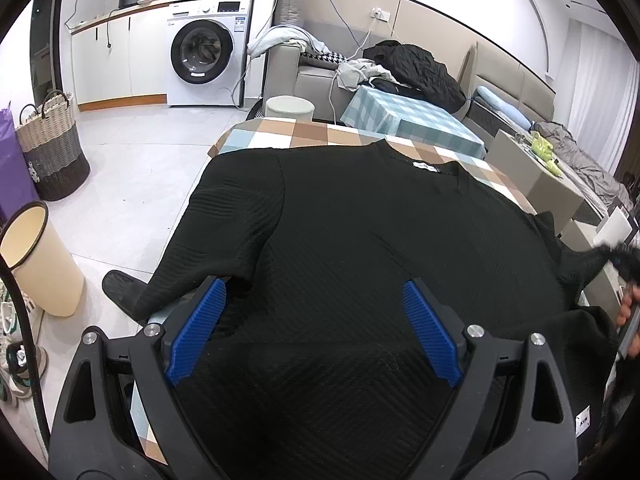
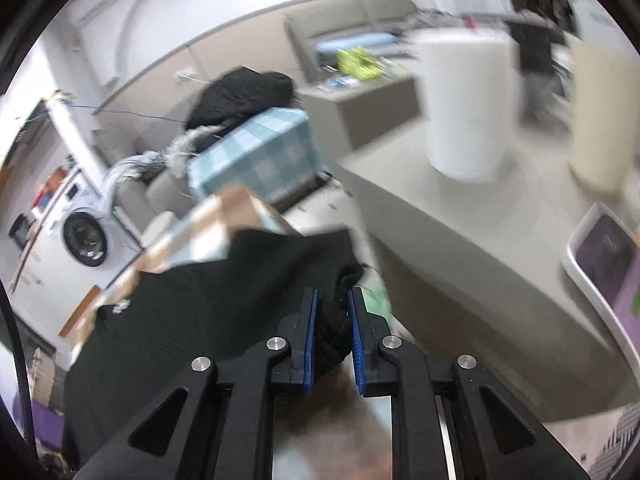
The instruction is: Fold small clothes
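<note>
Black sweater [image 1: 360, 248] flat on checked tabletop [image 1: 280, 132]; my right tongs [image 2: 333, 312] clench its sleeve, left tongs [image 1: 314, 312] spread, released. Thin pinch may slip if I pull.

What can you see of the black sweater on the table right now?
The black sweater is a ribbed knit with a white neck label, lying mostly flat on the checked tablecloth, collar away from the camera. One sleeve hangs off the table's left edge. The left gripper hovers over its lower part, jaws wide open. The right gripper has bunched fabric at the other side clamped between its jaws.
</note>
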`<action>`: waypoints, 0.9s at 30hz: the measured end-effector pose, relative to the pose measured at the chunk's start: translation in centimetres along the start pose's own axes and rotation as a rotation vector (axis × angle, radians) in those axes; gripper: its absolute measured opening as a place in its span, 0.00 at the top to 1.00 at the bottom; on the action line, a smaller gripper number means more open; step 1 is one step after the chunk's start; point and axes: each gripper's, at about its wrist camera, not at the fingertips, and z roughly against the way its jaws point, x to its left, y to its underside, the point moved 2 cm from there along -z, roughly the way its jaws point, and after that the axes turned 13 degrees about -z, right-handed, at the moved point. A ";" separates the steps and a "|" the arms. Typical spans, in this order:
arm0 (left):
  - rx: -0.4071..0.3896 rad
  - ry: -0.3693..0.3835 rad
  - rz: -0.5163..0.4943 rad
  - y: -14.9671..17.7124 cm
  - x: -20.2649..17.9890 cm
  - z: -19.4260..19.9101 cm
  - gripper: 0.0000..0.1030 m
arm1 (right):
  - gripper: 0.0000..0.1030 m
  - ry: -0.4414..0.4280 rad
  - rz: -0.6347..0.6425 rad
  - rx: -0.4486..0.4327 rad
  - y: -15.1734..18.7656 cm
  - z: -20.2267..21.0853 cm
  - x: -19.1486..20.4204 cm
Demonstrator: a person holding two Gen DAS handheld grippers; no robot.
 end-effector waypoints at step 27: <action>-0.004 0.005 0.009 0.2 -0.2 0.5 0.13 | 0.45 -0.079 0.630 0.324 13.3 -5.1 16.8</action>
